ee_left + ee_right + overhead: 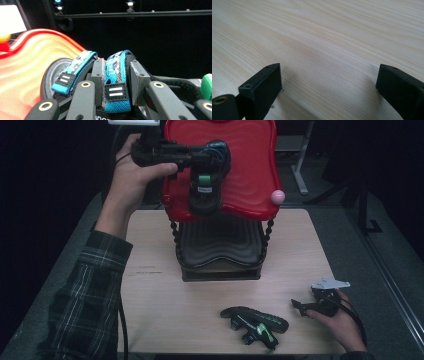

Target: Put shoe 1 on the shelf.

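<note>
A black sandal (205, 190) with blue straps and a green tag hangs over the red top shelf (250, 170) of a two-tier rack. My left gripper (207, 156) holds it from the left. In the left gripper view the left gripper (116, 75) is shut on a blue strap (115, 65), with the sandal's sole (50, 75) behind it. A matching sandal (255, 322) lies on the wooden table (155, 300) near its front edge. To its right my right gripper (306, 307) rests low by the table, and in the right gripper view the right gripper (329, 85) stands open over bare wood (324, 37).
Under the red shelf the rack has a black lower shelf (220, 245) between beaded black posts. A pink knob (277, 196) tops the rack's front right corner. A grey floor surrounds the table, with a metal stand leg (300, 170) at the back right.
</note>
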`<act>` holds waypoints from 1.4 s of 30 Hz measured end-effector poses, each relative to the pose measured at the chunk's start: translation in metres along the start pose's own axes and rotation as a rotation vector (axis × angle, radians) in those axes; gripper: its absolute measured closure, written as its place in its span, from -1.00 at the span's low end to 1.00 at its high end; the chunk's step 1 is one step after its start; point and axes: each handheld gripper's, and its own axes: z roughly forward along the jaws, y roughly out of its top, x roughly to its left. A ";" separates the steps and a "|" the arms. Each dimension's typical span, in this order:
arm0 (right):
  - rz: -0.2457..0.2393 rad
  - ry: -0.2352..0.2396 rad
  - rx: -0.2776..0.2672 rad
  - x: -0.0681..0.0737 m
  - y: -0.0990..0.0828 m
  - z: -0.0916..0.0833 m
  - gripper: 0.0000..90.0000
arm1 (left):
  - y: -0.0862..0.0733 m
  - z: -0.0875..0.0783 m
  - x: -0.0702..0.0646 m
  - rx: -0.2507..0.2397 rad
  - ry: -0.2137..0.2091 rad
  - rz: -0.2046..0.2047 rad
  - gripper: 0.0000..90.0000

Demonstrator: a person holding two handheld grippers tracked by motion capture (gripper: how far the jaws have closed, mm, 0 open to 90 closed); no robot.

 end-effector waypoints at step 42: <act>-0.003 0.002 0.000 0.001 -0.001 -0.001 -0.87 | -0.013 0.020 0.034 0.013 0.057 -0.013 0.14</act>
